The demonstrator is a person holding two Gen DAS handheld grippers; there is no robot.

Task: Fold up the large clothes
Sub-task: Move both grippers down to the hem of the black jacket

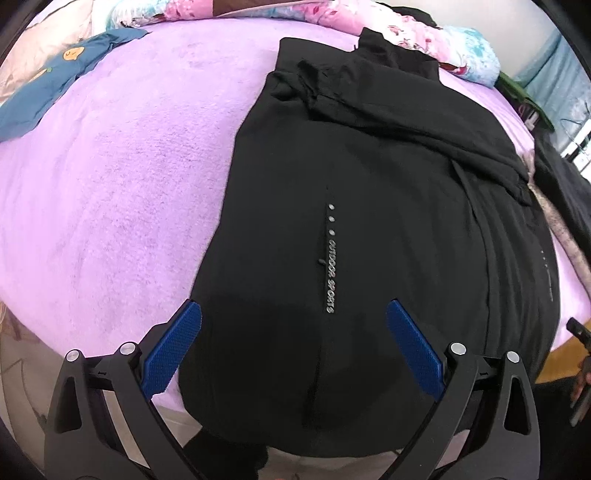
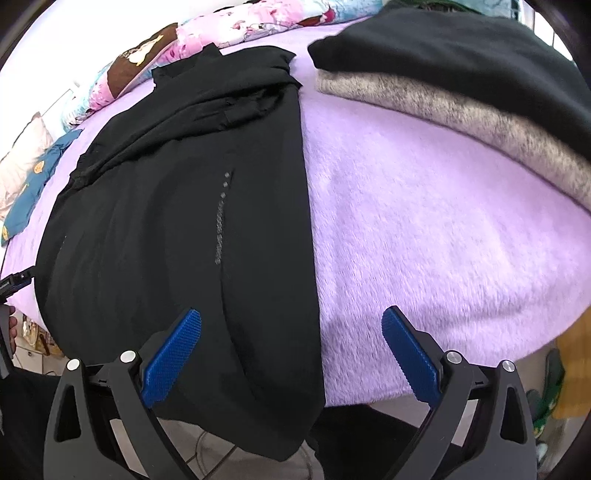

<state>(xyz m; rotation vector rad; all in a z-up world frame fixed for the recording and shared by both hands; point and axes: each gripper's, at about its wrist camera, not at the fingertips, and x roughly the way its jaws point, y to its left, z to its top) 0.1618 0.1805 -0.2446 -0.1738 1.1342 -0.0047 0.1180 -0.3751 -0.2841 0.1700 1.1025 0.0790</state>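
- Your left gripper (image 1: 293,308) is released: its blue ribbed pads (image 1: 173,350) stand wide apart above the near end of the large black garment (image 1: 369,192), holding nothing.
- Your right gripper (image 2: 291,317) is likewise released, its blue pads (image 2: 410,358) spread wide; one hangs over the black cloth, the other over the fluffy lilac bed blanket (image 2: 424,221).
- The black garment lies lengthwise on the lilac blanket, mostly flat, with its near end hanging over the bed's front edge.
- A line of silvery lettering with three dots (image 1: 330,258) runs along its middle.
- At the far end, a sleeve or flap (image 1: 406,122) is folded diagonally across the body of the garment.
- In the right wrist view, a stack of a dark folded cloth over a grey furry blanket (image 2: 461,110) sits on the bed, apart from the garment.
- A blue fabric piece with small yellow prints (image 1: 48,88) lies well apart on the left side.
- Pink floral bedding (image 1: 388,26) lines the far edge of the bed.
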